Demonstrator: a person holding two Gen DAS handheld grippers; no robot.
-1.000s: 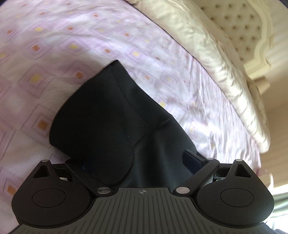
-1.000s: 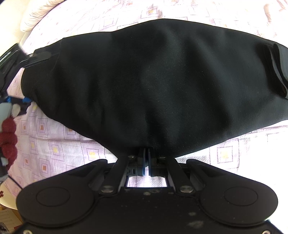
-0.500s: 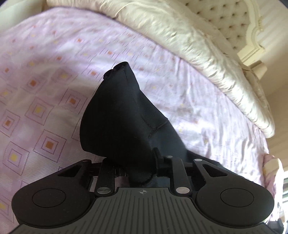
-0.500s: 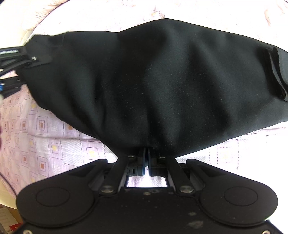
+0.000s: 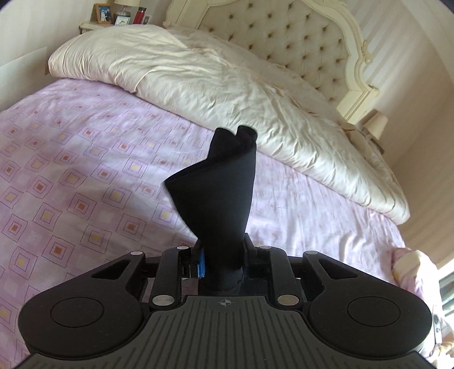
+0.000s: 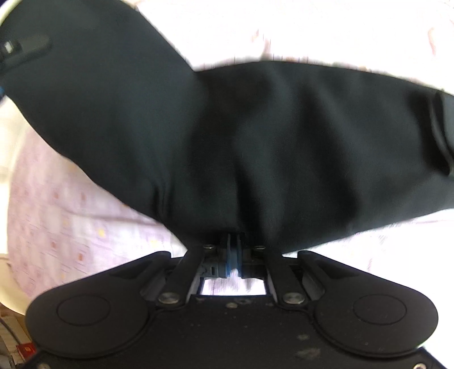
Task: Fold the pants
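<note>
The black pants [image 5: 224,184] hang in a narrow twisted bunch, lifted off the lilac patterned bedsheet [image 5: 85,176]. My left gripper [image 5: 222,255] is shut on their lower end, with cloth packed between the blue pads. In the right wrist view the pants [image 6: 255,142] stretch wide across the frame, raised at the upper left. My right gripper [image 6: 233,241] pinches their near edge; its jaws are opening slightly, with the fabric still between the pads. A belt loop or hem fold [image 6: 442,136] shows at the right end.
A rumpled cream duvet [image 5: 227,73] lies across the head of the bed below a tufted headboard [image 5: 283,34]. A nightstand with frames and bottles [image 5: 119,17] is far left, and a lamp [image 5: 374,122] far right. The sheet [image 6: 71,232] shows below the pants.
My left gripper closed on the pants end and rose, pulling the cloth up into a hanging bunch. In the right wrist view the left part of the pants lifted upward, and the picture blurred.
</note>
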